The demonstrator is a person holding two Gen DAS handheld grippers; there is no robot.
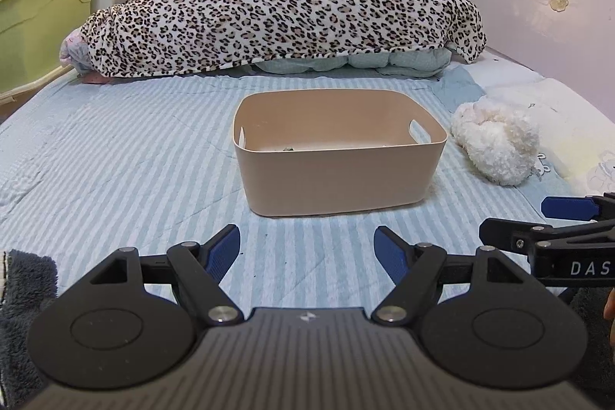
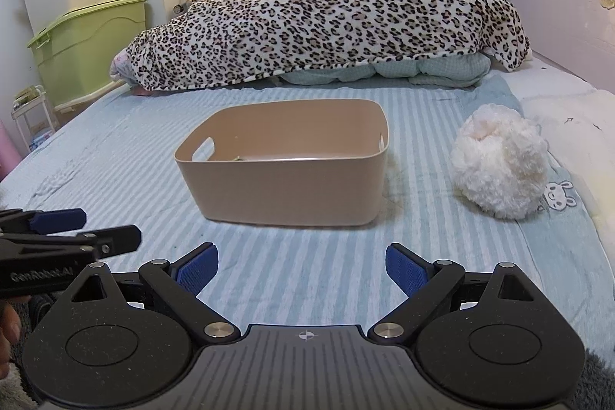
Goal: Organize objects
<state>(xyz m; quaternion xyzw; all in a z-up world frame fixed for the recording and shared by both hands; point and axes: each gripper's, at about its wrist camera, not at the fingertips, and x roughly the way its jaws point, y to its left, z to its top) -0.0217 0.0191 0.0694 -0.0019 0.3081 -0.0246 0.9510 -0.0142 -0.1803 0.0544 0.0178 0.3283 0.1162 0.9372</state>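
Matt smooth plastic bin (image 1: 338, 175), fluffy plush ball (image 2: 499, 164), ribbed striped cloth sheet (image 1: 134, 160).

- Inside the tan bin (image 1: 338, 175), a small dark-green item (image 1: 287, 149) peeks over the near wall; too little shows to name it.
- The bin's floor is mostly hidden behind that near wall in both views.
- The right gripper (image 1: 511, 221) is cut off by the frame's right edge in the left wrist view.
- The left gripper (image 2: 111, 227) runs off the left edge in the right wrist view.
- The leopard-print blanket (image 1: 276, 10) covers a heap of bedding; only pale green folds (image 1: 357, 58) show beneath.
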